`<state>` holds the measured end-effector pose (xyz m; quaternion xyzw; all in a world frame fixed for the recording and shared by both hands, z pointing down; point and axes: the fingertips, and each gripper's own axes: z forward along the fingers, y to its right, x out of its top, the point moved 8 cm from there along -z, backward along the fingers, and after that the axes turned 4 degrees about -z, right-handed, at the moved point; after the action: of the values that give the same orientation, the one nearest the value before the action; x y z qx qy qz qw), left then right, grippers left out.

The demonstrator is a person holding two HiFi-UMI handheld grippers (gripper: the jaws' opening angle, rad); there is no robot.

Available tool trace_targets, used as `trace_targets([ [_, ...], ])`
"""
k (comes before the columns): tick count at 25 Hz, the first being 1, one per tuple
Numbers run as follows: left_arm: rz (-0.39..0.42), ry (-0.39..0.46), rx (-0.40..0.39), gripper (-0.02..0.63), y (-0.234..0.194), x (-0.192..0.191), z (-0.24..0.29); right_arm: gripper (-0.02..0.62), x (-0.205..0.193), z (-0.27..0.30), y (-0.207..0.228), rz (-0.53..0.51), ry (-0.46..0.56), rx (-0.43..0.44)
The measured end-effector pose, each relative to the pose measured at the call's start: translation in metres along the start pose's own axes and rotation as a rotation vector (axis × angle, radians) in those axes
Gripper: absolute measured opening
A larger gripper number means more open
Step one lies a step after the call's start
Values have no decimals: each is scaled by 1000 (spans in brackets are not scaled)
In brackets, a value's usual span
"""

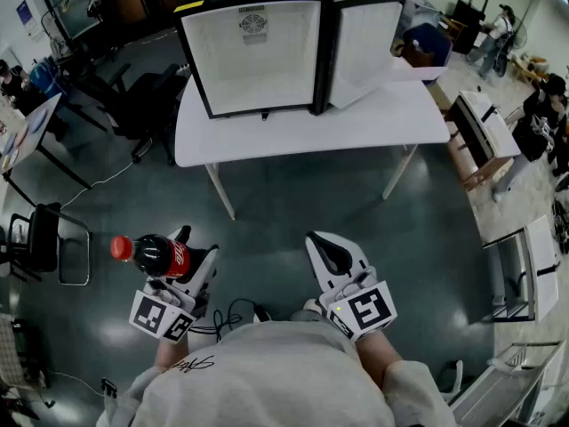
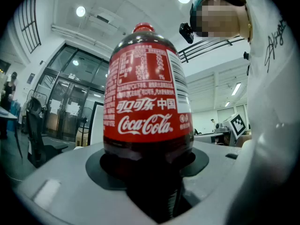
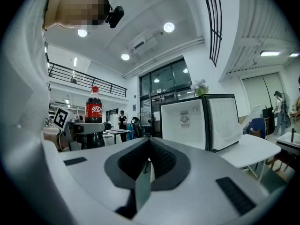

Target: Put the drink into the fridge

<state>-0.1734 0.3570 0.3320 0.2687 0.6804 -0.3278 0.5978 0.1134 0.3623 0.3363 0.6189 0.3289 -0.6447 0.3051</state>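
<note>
White table [image 1: 311,132] ahead, well apart from both grippers. Mini fridge [image 1: 258,56] standing on it, door swung open, white interior showing. Cola bottle [image 1: 153,254] upright, red cap on, lower body pinched between fingers of left gripper [image 1: 182,261]. Right gripper [image 1: 322,245] alongside, fingers pressed together, holding nothing.

We hold the left hand-held gripper [image 1: 184,249] level, clamped on the cola bottle [image 1: 158,256]; right hand-held gripper [image 1: 322,244] level, jaws together, empty.

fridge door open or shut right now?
Open. The fridge shows its white interior, and its door stands swung out to the right, on the white table.
</note>
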Motion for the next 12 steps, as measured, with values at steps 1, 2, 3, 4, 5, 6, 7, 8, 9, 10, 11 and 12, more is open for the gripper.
trace_targets([
  [1, 4, 0, -1, 268, 0, 1, -2, 12, 1, 0, -2, 1, 1, -3],
  [2, 8, -1, -3, 268, -1, 2, -4, 12, 1, -1, -3, 3, 2, -5],
  [3, 12, -1, -5, 268, -1, 2, -6, 12, 2, -1, -5, 5, 3, -6],
  [4, 15, -1, -8, 268, -1, 3, -7, 12, 2, 0, -8, 6, 3, -6],
  [5, 19, -2, -12, 268, -2, 3, -9, 12, 2, 1, -11, 5, 3, -5],
  [6, 24, -2, -17, 268, -2, 3, -12, 12, 1, 2, -14, 4, 2, -2],
  [7, 31, -3, -21, 268, -2, 4, -14, 12, 2, 3, -17, 2, 3, 2],
  [8, 37, -3, -24, 268, -3, 4, -16, 12, 2, 5, -20, 0, 4, 5],
  [9, 41, -3, -27, 268, -5, 5, -19, 12, 2, 6, -23, -1, 7, 7],
  [10, 42, -2, -29, 268, -6, 6, -21, 12, 3, 8, -25, -1, 9, 7],
  [11, 42, -2, -32, 268, -8, 7, -23, 12, 3, 9, -28, -2, 10, 7],
  [12, 42, -2, -34, 268, -9, 8, -25, 12, 4, 11, -30, -2, 9, 7],
])
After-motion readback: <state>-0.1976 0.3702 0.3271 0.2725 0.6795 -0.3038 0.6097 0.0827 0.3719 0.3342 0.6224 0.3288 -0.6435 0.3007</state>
